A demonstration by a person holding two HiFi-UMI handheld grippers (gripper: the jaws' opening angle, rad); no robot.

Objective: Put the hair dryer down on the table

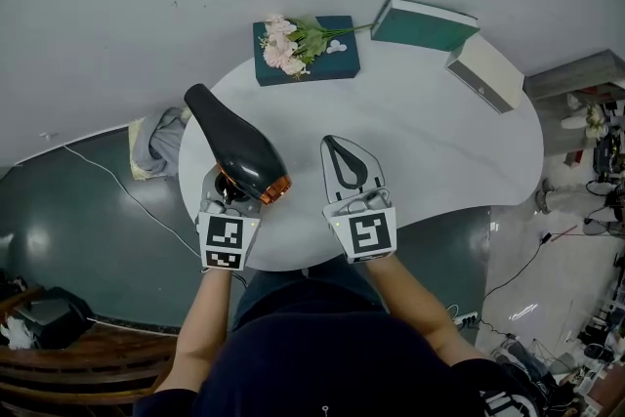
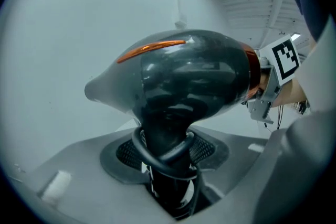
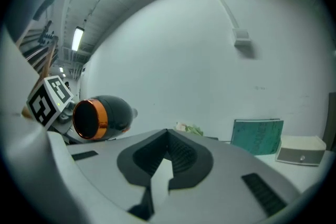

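In the head view our left hand-held gripper (image 1: 237,187) grips the hair dryer (image 1: 239,151) by its handle, the body riding above the jaws, over the white bench (image 1: 430,142). The left gripper view shows both jaws pressed on the cord-wrapped handle. In the right gripper view, the right hand-held gripper (image 3: 167,136) is closed and empty, with the hair dryer to its left.

Table layout, head view
Hair dryer (image 1: 239,151) over the table's (image 1: 439,142) near-left edge, handle between the left gripper's (image 2: 167,168) jaws; right gripper (image 1: 340,151) just beside it, to its right. Far edge: flowers (image 1: 291,42) on a flat box (image 1: 337,65), then book (image 1: 425,22) and case (image 1: 485,73) further right
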